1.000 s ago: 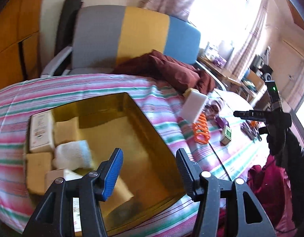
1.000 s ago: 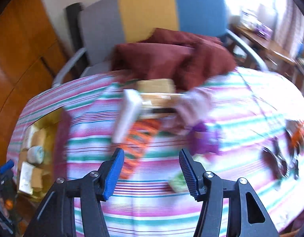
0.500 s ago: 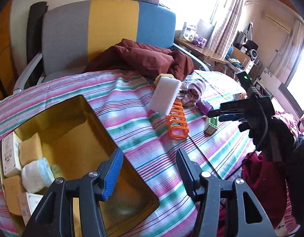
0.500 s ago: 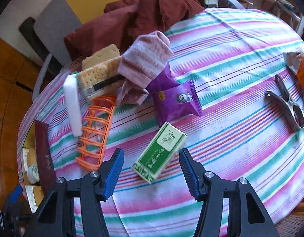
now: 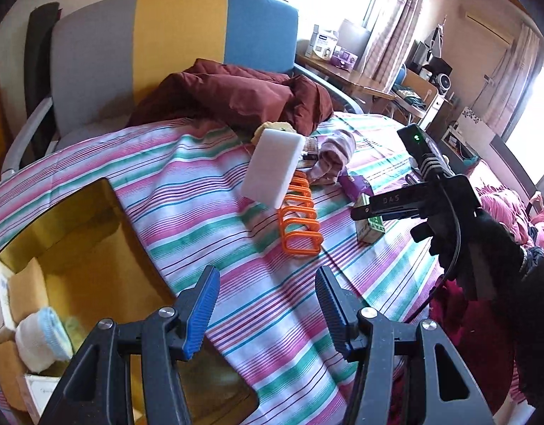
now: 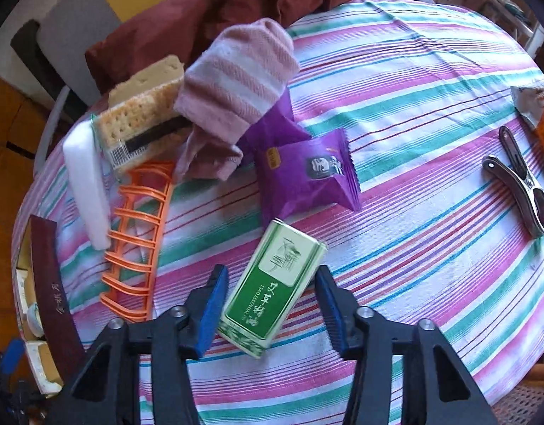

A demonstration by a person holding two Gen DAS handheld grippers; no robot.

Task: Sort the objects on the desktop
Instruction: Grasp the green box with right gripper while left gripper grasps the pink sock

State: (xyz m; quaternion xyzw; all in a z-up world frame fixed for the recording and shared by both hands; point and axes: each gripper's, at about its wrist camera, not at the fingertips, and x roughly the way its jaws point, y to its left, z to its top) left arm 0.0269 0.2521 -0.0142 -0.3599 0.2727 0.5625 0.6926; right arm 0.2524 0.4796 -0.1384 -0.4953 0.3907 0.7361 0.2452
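Nearest, the right gripper (image 6: 268, 297) straddles the green tin (image 6: 272, 288) lying on the striped counter (image 6: 413, 184) — its jaws have just been closing, pads not yet touching. Left gripper (image 5: 266, 310) gapes empty. Beyond: purple packet (image 6: 307, 173), orange rack (image 6: 137, 244), pink sock (image 6: 236, 81).

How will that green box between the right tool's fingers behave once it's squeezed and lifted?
The green box looks rigid and flat-sided, so it probably won't crumple or roll. It lies skewed between the right tool, whose jaws have just been closing, so it may twist. Its glossy faces could slip.
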